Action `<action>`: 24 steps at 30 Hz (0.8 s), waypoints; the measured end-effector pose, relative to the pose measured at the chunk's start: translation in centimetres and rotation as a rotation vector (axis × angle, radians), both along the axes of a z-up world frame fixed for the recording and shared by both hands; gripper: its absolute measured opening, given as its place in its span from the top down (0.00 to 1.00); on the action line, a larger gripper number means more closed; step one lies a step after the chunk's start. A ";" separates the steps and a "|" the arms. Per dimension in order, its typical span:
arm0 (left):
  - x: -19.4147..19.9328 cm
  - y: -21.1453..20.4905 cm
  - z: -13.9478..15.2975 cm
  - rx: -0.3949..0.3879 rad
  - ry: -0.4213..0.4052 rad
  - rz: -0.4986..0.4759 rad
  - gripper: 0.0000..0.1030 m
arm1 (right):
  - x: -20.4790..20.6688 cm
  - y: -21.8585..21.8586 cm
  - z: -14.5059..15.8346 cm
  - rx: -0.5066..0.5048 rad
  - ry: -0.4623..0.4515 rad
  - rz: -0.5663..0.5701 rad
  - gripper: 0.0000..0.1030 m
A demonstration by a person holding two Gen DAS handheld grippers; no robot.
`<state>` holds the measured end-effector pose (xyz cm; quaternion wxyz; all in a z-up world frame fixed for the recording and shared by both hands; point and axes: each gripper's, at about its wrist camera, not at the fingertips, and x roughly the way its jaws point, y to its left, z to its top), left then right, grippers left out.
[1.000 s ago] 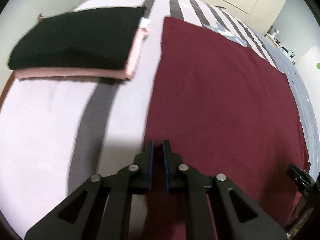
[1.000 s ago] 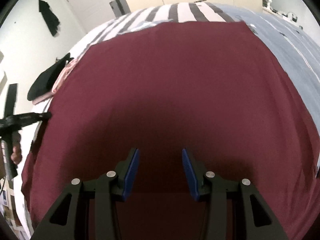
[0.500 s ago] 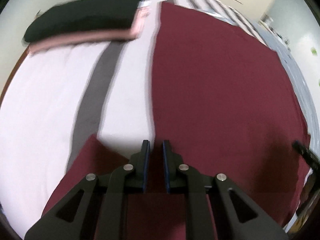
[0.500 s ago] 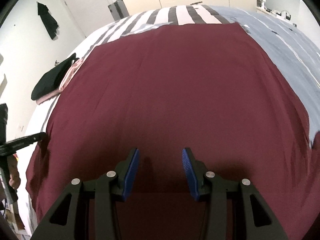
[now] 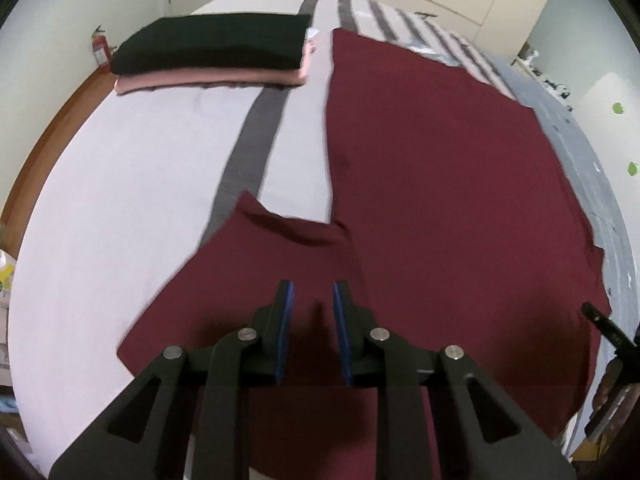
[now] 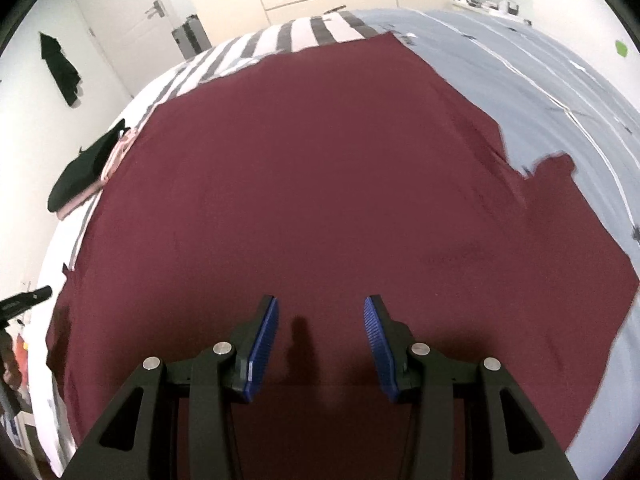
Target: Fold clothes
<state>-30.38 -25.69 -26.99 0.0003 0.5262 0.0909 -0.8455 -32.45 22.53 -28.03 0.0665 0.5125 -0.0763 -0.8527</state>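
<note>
Both sleeves of the maroon shirt (image 5: 440, 168) lie spread on the bed (image 5: 120, 200).

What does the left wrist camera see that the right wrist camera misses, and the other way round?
Only the left wrist view shows the red fire extinguisher by the wall and the shirt's left sleeve spread on the sheet. Only the right wrist view shows the white door and the right sleeve. Both show the maroon shirt and the folded black-and-pink stack.
</note>
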 end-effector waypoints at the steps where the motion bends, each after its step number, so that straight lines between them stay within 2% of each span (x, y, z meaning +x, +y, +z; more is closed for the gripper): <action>1: 0.5 0.5 0.1 -0.001 0.000 0.001 0.81 | 0.5 0.5 -0.1 0.004 -0.003 -0.003 0.60; 8: 3.6 2.9 -0.4 0.002 -0.043 0.055 0.81 | 2.5 5.7 -0.9 0.040 -0.015 -0.045 0.60; 17: 7.3 8.3 -0.9 0.018 -0.090 0.144 0.81 | 2.2 17.8 -1.0 0.085 0.003 -0.186 0.60; 18: 8.7 8.9 -1.2 0.025 -0.091 0.149 0.81 | 2.2 19.2 -1.1 0.082 0.001 -0.204 0.60; 20: 8.5 10.1 -1.4 0.027 -0.094 0.143 0.81 | 2.0 21.6 -1.7 0.084 -0.005 -0.247 0.57; 22: 8.3 11.2 -1.6 0.029 -0.098 0.138 0.81 | 1.7 23.6 -2.3 0.063 -0.010 -0.286 0.50; 24: 6.6 11.4 -1.8 0.021 -0.095 0.125 0.81 | 1.3 24.9 -3.1 0.035 -0.021 -0.306 0.43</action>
